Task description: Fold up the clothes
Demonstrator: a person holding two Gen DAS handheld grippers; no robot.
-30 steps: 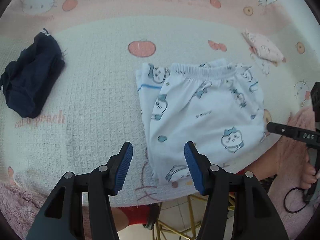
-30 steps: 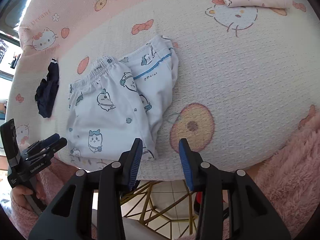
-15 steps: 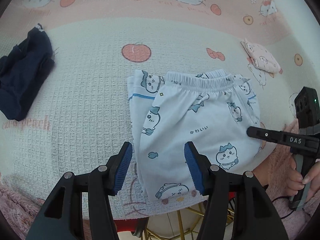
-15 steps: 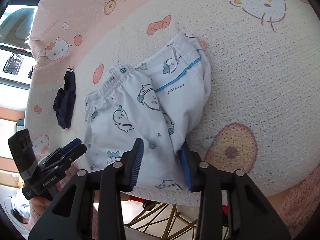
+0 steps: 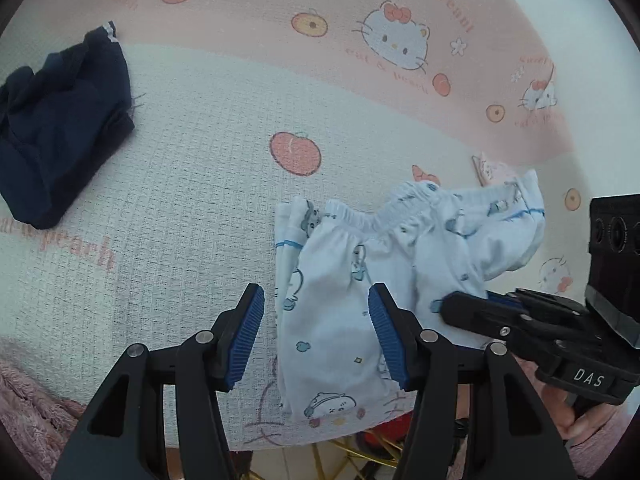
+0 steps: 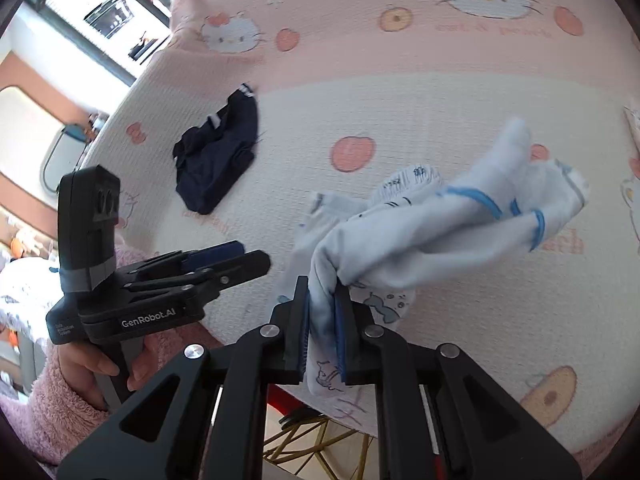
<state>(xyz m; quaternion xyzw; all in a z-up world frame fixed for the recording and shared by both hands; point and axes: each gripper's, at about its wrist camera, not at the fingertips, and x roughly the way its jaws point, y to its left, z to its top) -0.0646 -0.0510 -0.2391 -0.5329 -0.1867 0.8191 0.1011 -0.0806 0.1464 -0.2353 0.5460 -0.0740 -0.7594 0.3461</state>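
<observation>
- The white printed shorts (image 5: 344,320) lie at the near edge of the worktop (image 5: 192,208), which is covered with a pink and cream cartoon-cat cloth.
- The right gripper (image 6: 323,332) is closing its jaws on a bunched fold of the shorts; the blue pads already press the fabric from both sides, and the side of the shorts on that gripper's side hangs lifted off the cloth.
- The rest of the shorts still rests on the worktop, elastic waistband towards the far side.
- The left gripper (image 5: 316,336) hovers over the flat part of the shorts with its jaws spread wide; one pad is above the shorts, the other above bare cloth just beside them. Nothing is pinched.
- A crumpled dark navy garment (image 5: 60,128) lies well apart from the shorts, to the left gripper's side.
- A small pink garment (image 5: 490,168) peeks out just beyond the shorts' waistband.
- Fluffy pink sleeves (image 6: 64,392) cover the arms that hold the tools.
</observation>
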